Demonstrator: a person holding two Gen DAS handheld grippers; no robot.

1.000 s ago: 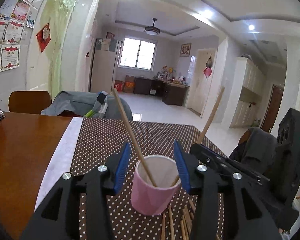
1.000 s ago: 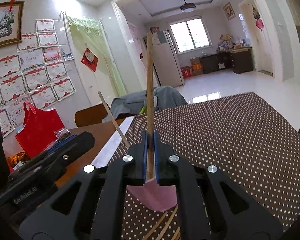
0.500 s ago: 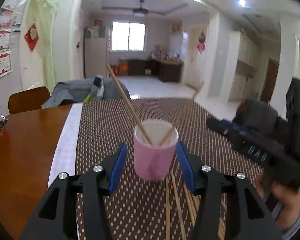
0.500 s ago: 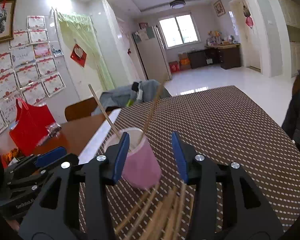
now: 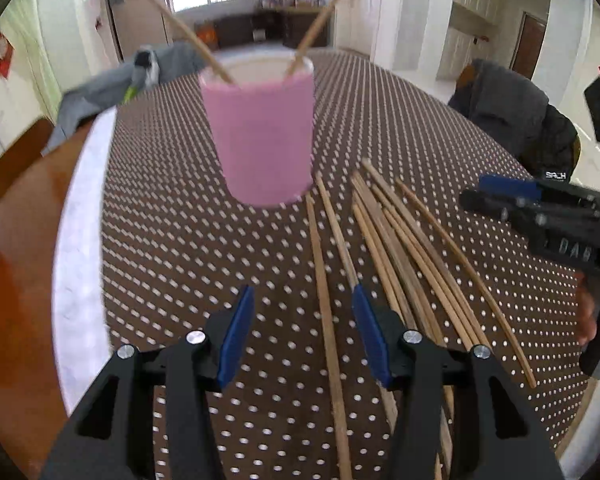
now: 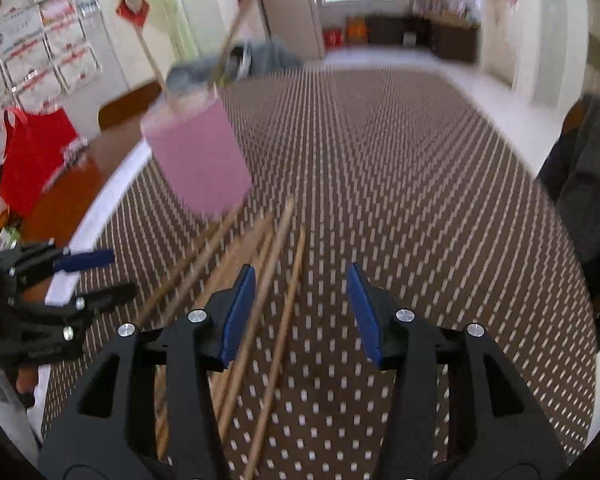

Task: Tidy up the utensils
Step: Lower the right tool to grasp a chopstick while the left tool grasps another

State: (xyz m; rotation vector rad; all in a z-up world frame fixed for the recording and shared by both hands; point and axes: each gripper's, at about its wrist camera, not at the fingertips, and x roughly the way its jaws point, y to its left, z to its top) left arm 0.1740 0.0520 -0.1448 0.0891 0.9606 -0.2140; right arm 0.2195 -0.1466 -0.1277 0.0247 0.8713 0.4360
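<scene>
While the pink cup [image 5: 260, 136] stands upright on the dotted mat [image 5: 172, 240], two sticks [image 5: 320, 20] lean apart inside it.
More loose chopsticks [image 5: 400, 240] lie flat just beside it, pointing toward the cup. Left gripper [image 5: 304, 332] and right gripper [image 6: 300, 312] are both wide open, holding nothing.

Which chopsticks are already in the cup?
Two: the left-leaning one and the right-leaning one, both standing in the pink cup. The other chopsticks lie flat on the mat.
</scene>
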